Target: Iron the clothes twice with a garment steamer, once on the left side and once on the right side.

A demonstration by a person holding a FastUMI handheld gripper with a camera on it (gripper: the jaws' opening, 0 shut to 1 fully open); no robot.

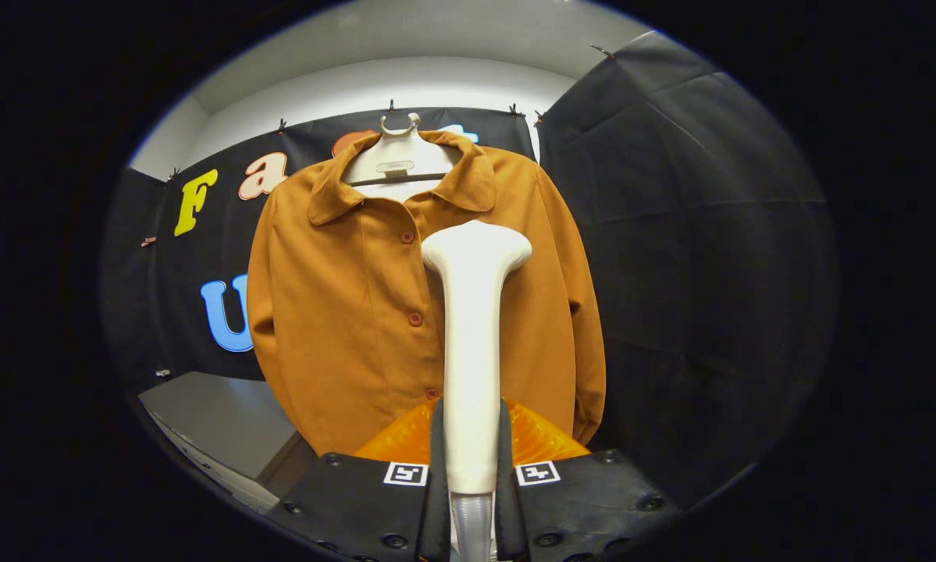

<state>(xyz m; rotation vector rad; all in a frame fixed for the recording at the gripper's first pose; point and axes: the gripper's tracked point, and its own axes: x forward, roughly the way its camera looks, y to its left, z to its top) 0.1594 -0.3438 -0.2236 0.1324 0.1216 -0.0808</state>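
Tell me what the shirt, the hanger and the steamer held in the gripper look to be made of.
Shirt: a matte, suede-like woven cloth, seemingly; it drapes in soft folds without shine.
Hanger: likely pale moulded plastic, smooth with rounded edges.
Steamer: probably hard plastic, off-white and slightly glossy, catching light along its head. The gripper is shut on its handle, both fingers pressing its sides.

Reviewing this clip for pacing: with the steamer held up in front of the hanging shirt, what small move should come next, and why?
Probably ease the garment steamer forward until its head reaches the orange shirt. The hand-held gripper is shut on the steamer's handle, and the head sits high by the button placket, near the collar, well placed to begin a downward pass. Whether it already touches the fabric cannot be told.
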